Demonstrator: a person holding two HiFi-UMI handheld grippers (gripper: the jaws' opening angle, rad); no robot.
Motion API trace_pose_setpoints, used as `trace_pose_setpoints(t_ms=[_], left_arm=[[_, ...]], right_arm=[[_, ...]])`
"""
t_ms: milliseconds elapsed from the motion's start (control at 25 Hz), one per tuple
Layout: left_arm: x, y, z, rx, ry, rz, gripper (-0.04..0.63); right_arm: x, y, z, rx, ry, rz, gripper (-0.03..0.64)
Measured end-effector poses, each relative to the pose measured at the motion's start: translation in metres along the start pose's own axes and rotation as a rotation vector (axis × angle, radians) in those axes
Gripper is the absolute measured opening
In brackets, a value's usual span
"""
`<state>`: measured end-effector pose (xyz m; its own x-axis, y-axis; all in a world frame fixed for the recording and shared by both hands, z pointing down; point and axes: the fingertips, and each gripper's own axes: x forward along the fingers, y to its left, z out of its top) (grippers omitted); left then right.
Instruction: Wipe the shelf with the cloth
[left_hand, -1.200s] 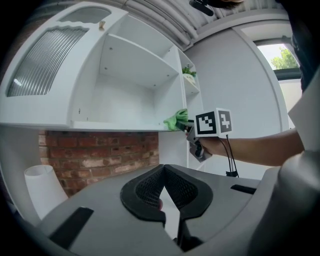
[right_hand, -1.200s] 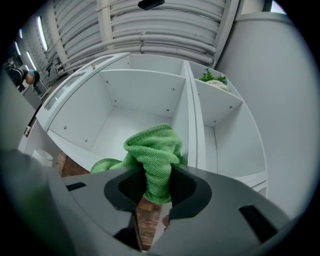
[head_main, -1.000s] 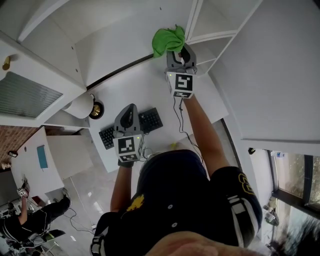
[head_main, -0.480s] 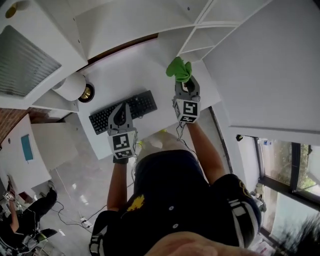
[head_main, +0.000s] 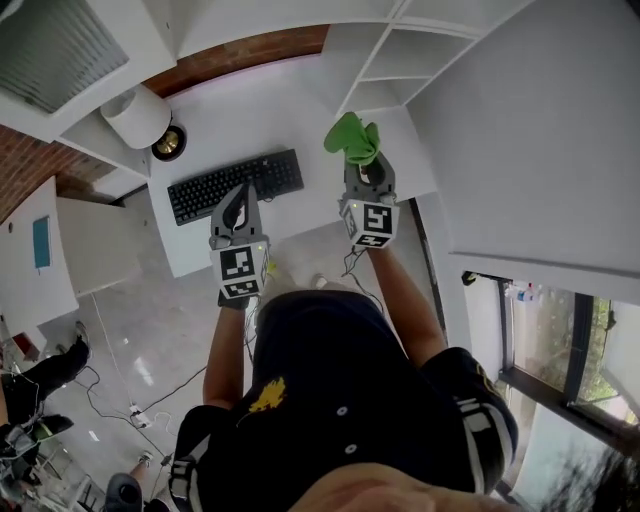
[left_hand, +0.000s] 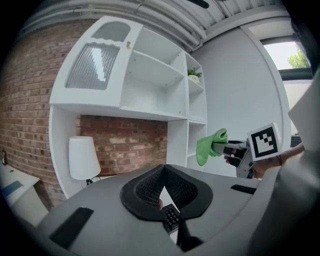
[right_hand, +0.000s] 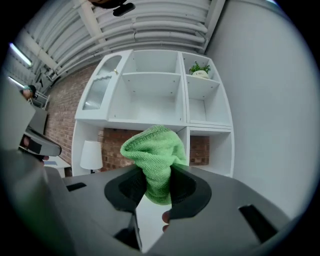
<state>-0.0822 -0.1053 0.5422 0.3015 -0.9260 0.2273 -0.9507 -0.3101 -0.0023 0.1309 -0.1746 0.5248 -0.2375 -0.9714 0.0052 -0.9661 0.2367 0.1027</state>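
Right gripper view: the right gripper has its black mesh-textured jaws clamped on a bunched green terry cloth. It holds the cloth in the air before the white open-compartment shelf unit, clear of it. A small potted plant sits in the top right compartment. Below, a black keyboard lies along the white desk's front edge. A white-shaded lamp stands at its left rear corner by the red brick wall. The left gripper hovers near the keyboard, jaws together, holding nothing.
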Motion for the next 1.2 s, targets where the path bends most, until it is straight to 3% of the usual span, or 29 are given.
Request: trace_pose_setpoints(t_ms=[280,480,760,1200], left_arm=[[-0.043,-0.065,0.014,0.053,-0.048,0.096,0.018],[-0.088,-0.112,0.031,0.055,-0.090,0.151,0.018],[-0.151,-0.146,0.039,0.081,-0.115,0.179,0.018],[-0.273,-0.163,0.032,0.092,-0.179,0.168,0.018]], right_arm=[[-0.061,-0.006,0.027,0.034,-0.101,0.154,0.104],[-0.119,-0.016,0.038,0.073,-0.132,0.209,0.104],[-0.189,-0.013,0.054,0.184,-0.143,0.226,0.103],[-0.315,0.046,0.084,0.116,-0.184,0.235,0.101]])
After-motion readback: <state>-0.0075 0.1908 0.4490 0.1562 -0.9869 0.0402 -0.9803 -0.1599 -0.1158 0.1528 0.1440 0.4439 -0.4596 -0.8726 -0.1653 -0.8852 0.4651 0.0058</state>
